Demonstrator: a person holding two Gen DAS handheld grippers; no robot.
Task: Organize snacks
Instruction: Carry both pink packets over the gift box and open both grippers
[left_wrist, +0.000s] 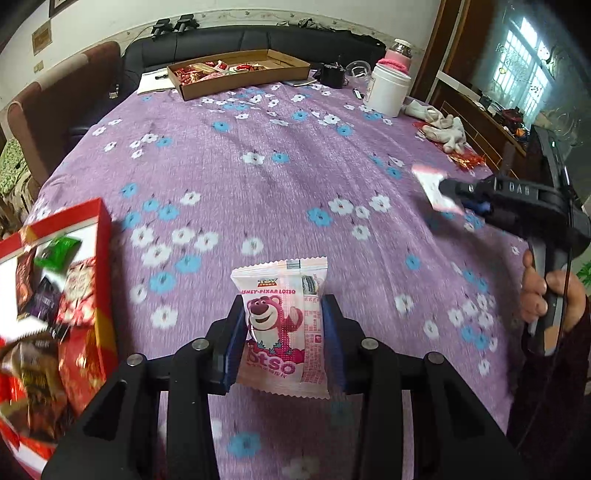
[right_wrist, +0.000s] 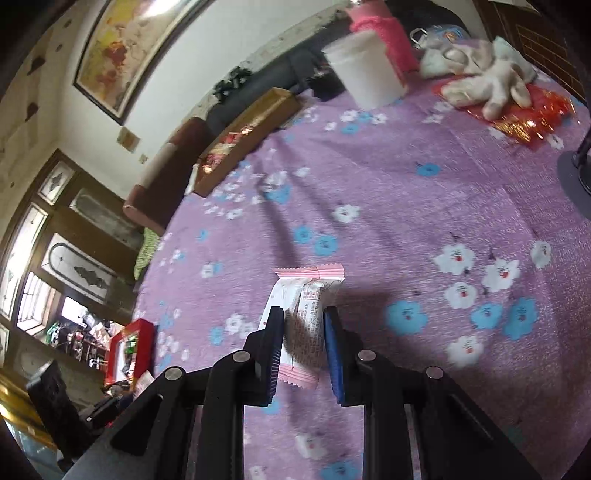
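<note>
I look across a table under a purple flowered cloth (left_wrist: 295, 177), both grippers raised over it. A dark sofa (left_wrist: 236, 44) runs along the far edge, with a brown armchair (left_wrist: 62, 107) at the left corner.

At the far end lies a long cardboard tray (left_wrist: 236, 72) with snacks in red wrappers inside. A white tub (left_wrist: 388, 88) stands to its right, a pink-wrapped jar (left_wrist: 399, 55) behind it, and pale gloves (left_wrist: 443, 129) lie on red foil by the right edge.

A red box (left_wrist: 55, 295), packed with mixed wrapped snacks, sits at the near left edge of the table.

My left gripper (left_wrist: 284, 328) is clenched on a pink bear packet (left_wrist: 282, 325), blue pads pressing both its sides, the printed face towards the camera, lifted off the cloth just right of the red box.

My right gripper (right_wrist: 303, 343) grasps a second pink-and-white packet (right_wrist: 308, 314) by its middle, seam side facing the camera, crimped ends jutting out front and back; its shadow falls on the cloth beyond. The left camera shows this gripper from the side, in a hand (left_wrist: 546, 295) at the right edge of the table, the packet blurred at its tip.
</note>
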